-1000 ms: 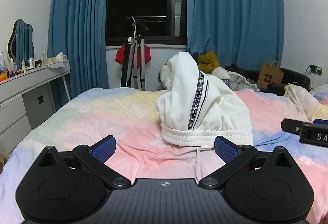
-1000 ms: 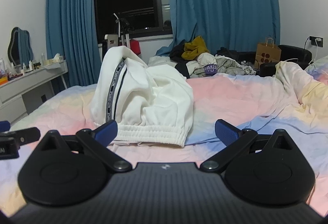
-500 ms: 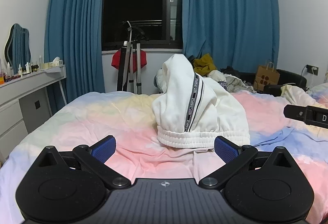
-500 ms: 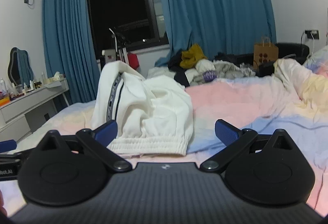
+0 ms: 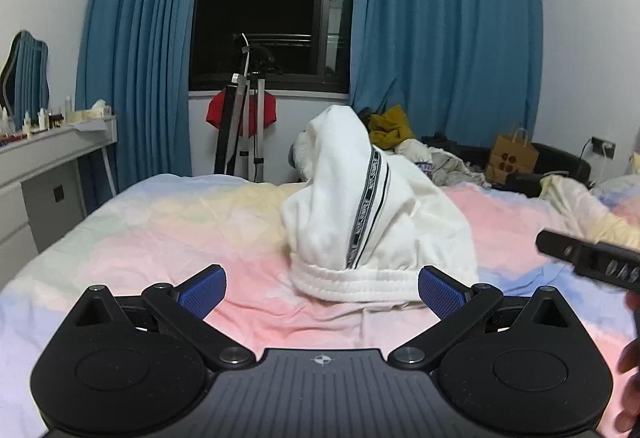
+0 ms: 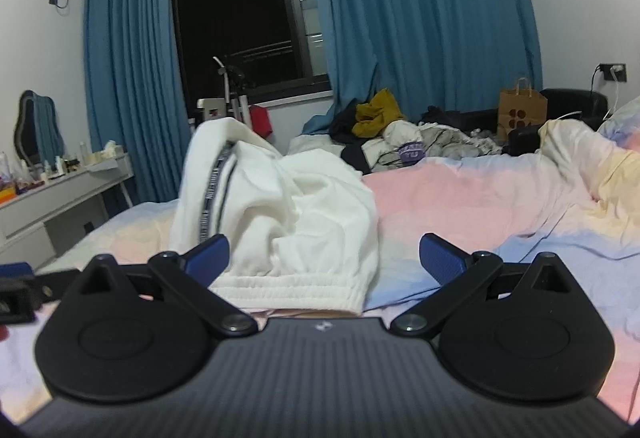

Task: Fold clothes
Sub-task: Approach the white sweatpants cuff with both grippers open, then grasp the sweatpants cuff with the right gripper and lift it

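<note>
White sweatpants (image 5: 376, 213) with a black side stripe lie heaped in a tall pile on the pastel bedspread (image 5: 160, 238); they also show in the right wrist view (image 6: 288, 205). The elastic waistband (image 5: 356, 284) faces me. My left gripper (image 5: 322, 288) is open and empty, just short of the waistband. My right gripper (image 6: 324, 258) is open and empty, its jaws either side of the waistband (image 6: 288, 290). The right gripper's finger shows at the right of the left wrist view (image 5: 588, 258).
A pile of other clothes (image 6: 400, 141) lies at the bed's far end. A white desk (image 5: 48, 173) with bottles stands at left. A paper bag (image 6: 522, 109) and black chair (image 6: 572, 105) stand at right. Blue curtains (image 5: 440, 37) frame a dark window.
Both grippers have moved closer to the sweatpants and tilted up a little. The right gripper's view now sits lower, with the waistband close to its body. Both stay open.
</note>
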`<state>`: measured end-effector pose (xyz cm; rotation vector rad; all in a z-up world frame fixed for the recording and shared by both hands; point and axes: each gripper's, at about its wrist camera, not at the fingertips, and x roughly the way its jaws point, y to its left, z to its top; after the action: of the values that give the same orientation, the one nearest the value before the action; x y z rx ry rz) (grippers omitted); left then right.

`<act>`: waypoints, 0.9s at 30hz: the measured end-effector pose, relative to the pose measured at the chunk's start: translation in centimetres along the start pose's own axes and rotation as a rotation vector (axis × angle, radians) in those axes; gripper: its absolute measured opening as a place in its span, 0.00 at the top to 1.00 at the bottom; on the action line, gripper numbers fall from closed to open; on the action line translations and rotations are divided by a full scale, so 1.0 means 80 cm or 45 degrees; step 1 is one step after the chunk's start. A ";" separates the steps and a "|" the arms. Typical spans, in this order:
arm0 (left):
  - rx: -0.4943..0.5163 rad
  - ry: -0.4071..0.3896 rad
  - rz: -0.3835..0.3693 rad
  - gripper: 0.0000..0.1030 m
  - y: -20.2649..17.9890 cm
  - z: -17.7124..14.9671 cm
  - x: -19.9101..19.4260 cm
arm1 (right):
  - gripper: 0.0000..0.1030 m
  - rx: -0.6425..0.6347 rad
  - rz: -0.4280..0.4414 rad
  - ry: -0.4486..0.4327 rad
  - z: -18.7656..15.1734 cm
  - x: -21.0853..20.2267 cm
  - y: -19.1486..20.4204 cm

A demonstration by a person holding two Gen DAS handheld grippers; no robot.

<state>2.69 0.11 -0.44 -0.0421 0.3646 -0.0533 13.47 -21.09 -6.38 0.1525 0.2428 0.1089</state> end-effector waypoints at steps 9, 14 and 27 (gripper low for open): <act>0.056 0.003 -0.034 0.00 -0.010 0.006 0.030 | 0.00 0.119 0.060 0.056 -0.004 0.057 -0.039; 0.039 -0.001 -0.056 0.00 -0.009 0.000 0.043 | 0.02 0.301 0.098 0.145 -0.017 0.101 -0.075; -0.166 0.003 -0.077 0.00 0.055 -0.012 0.073 | 0.02 0.439 0.128 0.371 -0.056 0.231 -0.089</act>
<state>7.99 4.09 -3.60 -0.1818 0.3691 -0.0894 30.79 -25.15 -16.07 0.4939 0.5446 0.1895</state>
